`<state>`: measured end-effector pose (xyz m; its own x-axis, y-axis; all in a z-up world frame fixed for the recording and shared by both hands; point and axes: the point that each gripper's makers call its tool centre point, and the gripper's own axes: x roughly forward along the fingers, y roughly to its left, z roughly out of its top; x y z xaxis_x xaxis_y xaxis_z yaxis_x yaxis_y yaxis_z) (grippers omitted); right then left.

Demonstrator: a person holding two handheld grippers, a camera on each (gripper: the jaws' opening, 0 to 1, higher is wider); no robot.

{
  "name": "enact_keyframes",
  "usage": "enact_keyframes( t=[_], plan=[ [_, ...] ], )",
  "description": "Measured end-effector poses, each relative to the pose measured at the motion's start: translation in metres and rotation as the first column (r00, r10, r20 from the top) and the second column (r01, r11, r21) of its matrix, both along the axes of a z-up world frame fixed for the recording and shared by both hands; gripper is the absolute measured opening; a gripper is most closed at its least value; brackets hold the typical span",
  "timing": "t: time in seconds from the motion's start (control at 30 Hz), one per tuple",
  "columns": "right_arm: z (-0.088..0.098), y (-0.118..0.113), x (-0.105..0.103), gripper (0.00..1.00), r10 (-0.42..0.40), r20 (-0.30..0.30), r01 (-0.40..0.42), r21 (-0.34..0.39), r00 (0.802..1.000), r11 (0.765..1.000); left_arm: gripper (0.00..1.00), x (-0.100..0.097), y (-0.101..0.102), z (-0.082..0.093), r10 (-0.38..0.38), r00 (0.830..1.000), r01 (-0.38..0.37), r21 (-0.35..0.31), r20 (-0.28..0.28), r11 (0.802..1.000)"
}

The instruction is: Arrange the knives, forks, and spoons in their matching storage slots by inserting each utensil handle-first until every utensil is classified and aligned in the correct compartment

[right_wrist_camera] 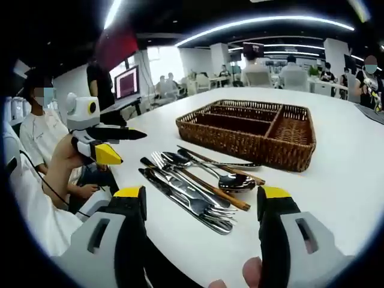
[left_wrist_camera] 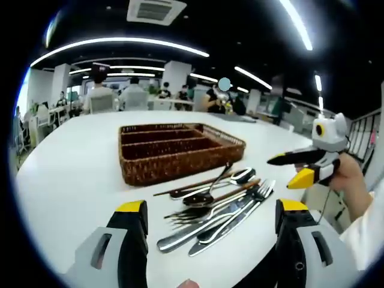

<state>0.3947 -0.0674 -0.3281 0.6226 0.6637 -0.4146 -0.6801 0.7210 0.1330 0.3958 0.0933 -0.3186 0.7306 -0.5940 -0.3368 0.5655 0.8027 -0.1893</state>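
A loose pile of knives, forks and spoons (left_wrist_camera: 216,204), some with wooden handles, lies on the white table (left_wrist_camera: 72,174) in front of a brown wicker cutlery tray (left_wrist_camera: 180,162). The tray's long slots and one cross slot look empty. My left gripper (left_wrist_camera: 212,207) hovers open just short of the pile, holding nothing. My right gripper (left_wrist_camera: 288,170) comes in from the right, held by a hand. In the right gripper view the cutlery (right_wrist_camera: 198,186) lies ahead of my open right gripper (right_wrist_camera: 201,193), with the tray (right_wrist_camera: 240,144) beyond it. The left gripper (right_wrist_camera: 129,148) shows at the left.
The table (right_wrist_camera: 348,180) stretches wide around the tray, and its near edge runs close under both grippers. A person in a white top (right_wrist_camera: 36,132) sits at the left. Other people and desks fill the office far behind.
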Motion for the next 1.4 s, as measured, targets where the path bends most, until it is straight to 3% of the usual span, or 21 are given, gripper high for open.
enact_keyframes(
  t=[1.4],
  plan=[
    [0.0006,0.0004,0.0,0.78,-0.004,0.002,0.004,0.005,1.0,1.0,0.88,-0.0011,-0.0018,-0.0003,-0.007,1.0,0.007,0.003,-0.001,1.0]
  ],
)
